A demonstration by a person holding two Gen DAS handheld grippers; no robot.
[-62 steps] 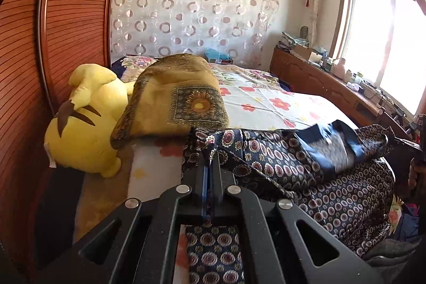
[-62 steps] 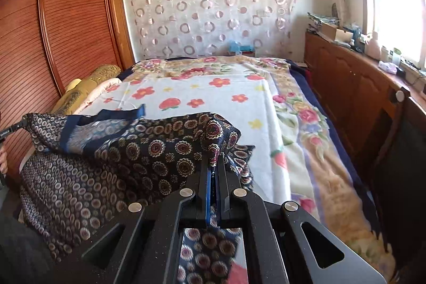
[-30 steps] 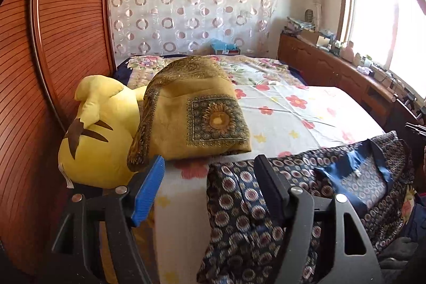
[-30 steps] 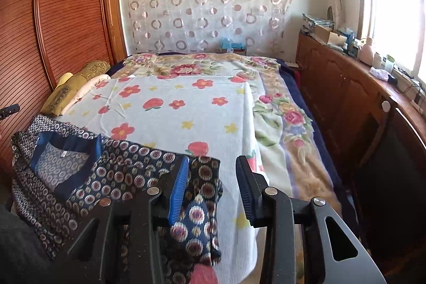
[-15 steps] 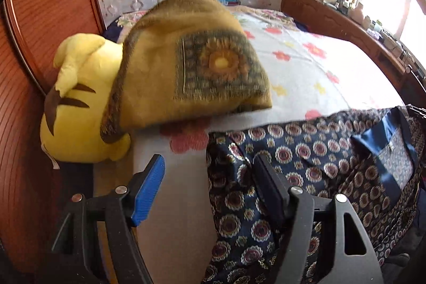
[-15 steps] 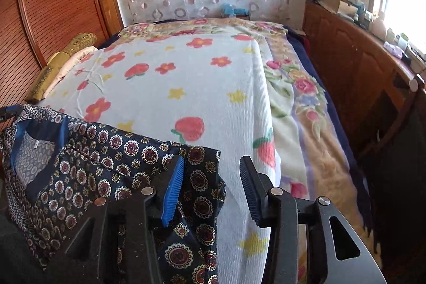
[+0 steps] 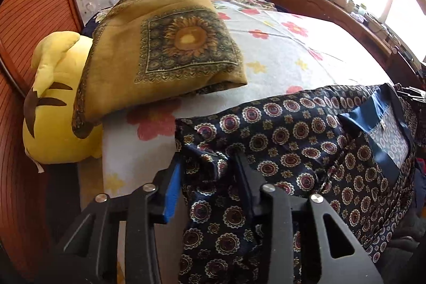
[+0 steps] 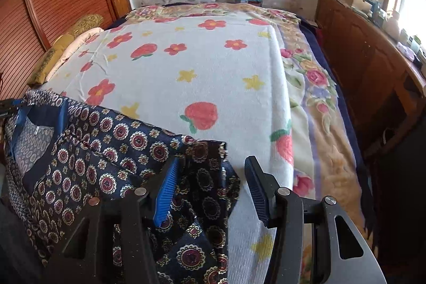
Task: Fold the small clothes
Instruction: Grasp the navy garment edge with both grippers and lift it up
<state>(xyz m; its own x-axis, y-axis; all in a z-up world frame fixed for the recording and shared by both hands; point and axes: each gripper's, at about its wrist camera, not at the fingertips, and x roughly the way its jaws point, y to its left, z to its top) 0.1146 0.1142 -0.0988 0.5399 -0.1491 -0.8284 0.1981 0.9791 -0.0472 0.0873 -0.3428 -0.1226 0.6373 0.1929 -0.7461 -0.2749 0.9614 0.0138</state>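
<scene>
bed [image 8: 202, 76]: white floral sheet, wide bare area beyond the garment; good landing zone for the fold.
garment [image 7: 306, 140]: dark navy top with medallion print, lying along the near edge of the bed, lower part hanging off toward the floor; collar and label face up toward the left end in the right wrist view.
gold blanket [image 7: 165, 44]: folded pile near the garment's left corner, not touching it; keep the fold clear of it.
yellow plush [image 7: 53, 103]: beside the blanket, against the wardrobe, out of the way.
left claw [image 7: 210, 177]: jaws apart, straddling the garment's left corner; cloth sits between the fingers but isn't pinched.
right claw [image 8: 210, 177]: jaws apart, right corner of the garment between them, blue pad touching the cloth, far finger over bare sheet.
step (judged): re-grip both side corners to start the next fold.
how to do it well: close both claws on the doubled hem edge, not a single layer; bite deep enough that slippery fabric won't slide out; pinch both sides at matching height so the fold line runs straight.
risk: hanging part may drag the cloth off the bed if only one side gets caught.
</scene>
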